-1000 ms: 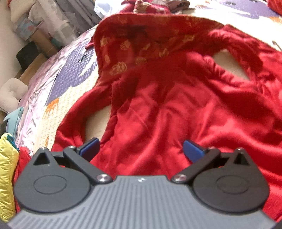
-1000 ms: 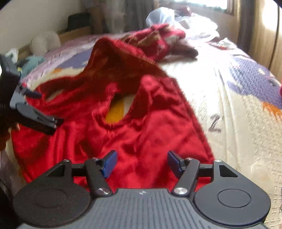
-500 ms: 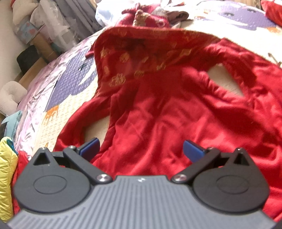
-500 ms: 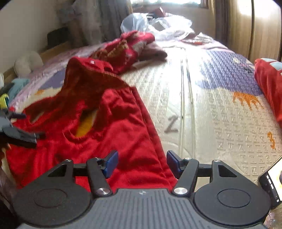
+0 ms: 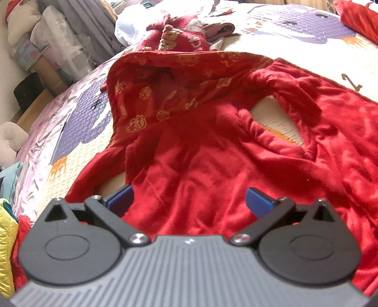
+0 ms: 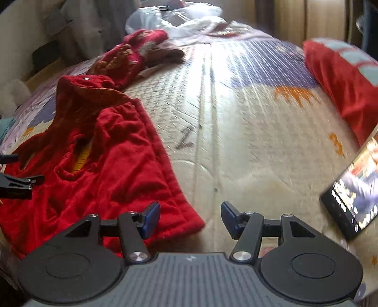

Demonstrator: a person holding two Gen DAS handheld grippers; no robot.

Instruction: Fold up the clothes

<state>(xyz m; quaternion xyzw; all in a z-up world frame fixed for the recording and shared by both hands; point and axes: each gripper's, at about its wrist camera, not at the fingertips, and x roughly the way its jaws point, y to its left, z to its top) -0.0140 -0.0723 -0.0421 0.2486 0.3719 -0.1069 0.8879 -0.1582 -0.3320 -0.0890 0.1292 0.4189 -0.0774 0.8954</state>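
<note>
A red fleece garment (image 5: 212,160) with a gold-patterned lining lies spread on the bed; it also shows in the right wrist view (image 6: 113,165). My left gripper (image 5: 189,200) is open and empty, hovering over the garment's near hem. My right gripper (image 6: 189,219) is open and empty, at the garment's near right corner (image 6: 189,222), over cloth edge and bare mattress. The left gripper's fingers (image 6: 21,183) show at the left edge of the right wrist view, over the garment.
A patterned mat (image 6: 236,118) covers the bed. More red clothes (image 6: 127,54) and a white bag (image 6: 174,16) lie at the far end. A red pillow (image 6: 340,78) and a phone (image 6: 354,189) are on the right. Yellow cloth (image 5: 7,248) is at left.
My right gripper has swung right, from over the garment to its right corner and the bare mat. The left gripper has pulled back slightly. Both stay open.
</note>
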